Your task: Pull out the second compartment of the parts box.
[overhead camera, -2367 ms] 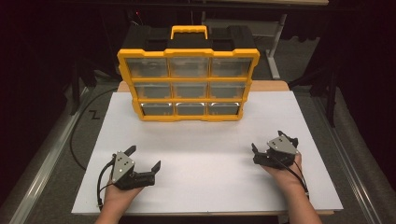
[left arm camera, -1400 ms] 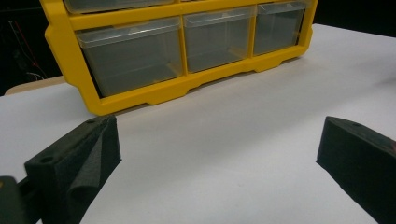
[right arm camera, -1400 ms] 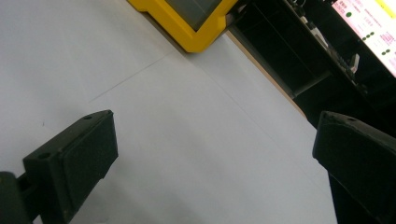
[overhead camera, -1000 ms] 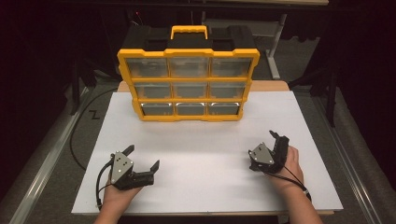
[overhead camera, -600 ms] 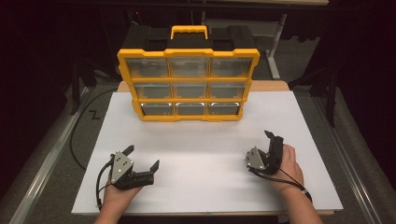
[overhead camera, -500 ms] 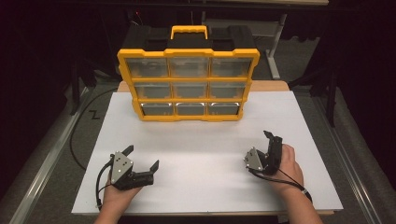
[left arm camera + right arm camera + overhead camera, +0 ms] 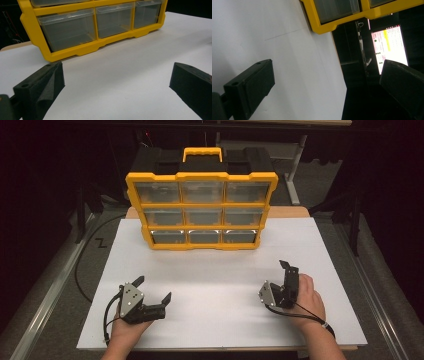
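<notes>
The yellow organizer point(image 7: 202, 210) stands upright at 12 o'clock on the white table point(image 7: 225, 320), its long axis across the table, well apart from both tongs. The left gripper point(image 7: 152, 290) at 7 o'clock and the right gripper point(image 7: 277, 277) at 5 o'clock hold nothing, jaws wide apart. The right one seems slightly nearer. The drawers point(image 7: 67, 30) are clear smooth plastic, box-shaped, in a hard glossy frame

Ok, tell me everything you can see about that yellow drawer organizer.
The yellow drawer organizer stands upright at the far side of the white tabletop, facing the person. Its frame looks like yellow plastic, with a yellow carry handle and black top. Nine clear drawers sit in three rows, all shut. Nothing else touches it.
</notes>
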The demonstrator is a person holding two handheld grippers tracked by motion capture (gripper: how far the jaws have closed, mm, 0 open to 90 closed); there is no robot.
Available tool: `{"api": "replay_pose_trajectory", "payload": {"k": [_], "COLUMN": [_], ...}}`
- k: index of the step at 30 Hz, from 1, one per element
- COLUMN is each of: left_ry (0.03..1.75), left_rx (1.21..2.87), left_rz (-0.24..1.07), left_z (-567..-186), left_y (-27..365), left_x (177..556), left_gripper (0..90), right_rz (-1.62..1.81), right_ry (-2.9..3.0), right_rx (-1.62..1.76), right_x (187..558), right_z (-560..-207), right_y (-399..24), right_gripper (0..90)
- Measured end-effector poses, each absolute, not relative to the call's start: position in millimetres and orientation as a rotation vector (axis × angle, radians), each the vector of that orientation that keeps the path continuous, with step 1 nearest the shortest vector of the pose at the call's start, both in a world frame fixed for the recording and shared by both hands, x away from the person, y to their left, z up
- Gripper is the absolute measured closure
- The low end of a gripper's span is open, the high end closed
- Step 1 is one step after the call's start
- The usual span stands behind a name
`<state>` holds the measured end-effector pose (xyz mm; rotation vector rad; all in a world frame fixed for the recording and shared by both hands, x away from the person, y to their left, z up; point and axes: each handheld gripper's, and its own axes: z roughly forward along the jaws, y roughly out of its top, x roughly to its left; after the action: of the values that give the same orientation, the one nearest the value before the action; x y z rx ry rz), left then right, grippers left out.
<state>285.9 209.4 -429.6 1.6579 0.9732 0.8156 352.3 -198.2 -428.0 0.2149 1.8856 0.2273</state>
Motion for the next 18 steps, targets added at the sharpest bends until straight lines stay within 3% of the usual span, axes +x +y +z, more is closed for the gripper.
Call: {"api": "replay_pose_trajectory", "payload": {"k": [18], "left_ry": [0.969], "left_rx": [1.656], "left_rz": [0.815], "left_z": [-429.5], "left_y": [209.3], "left_x": [285.6], "left_gripper": [0.4], "right_rz": [0.140], "right_ry": [1.876], "right_rx": [0.089], "right_x": [348.5], "right_z": [-429.2], "right_y": [-190.1], "right_gripper": [1.0]}}
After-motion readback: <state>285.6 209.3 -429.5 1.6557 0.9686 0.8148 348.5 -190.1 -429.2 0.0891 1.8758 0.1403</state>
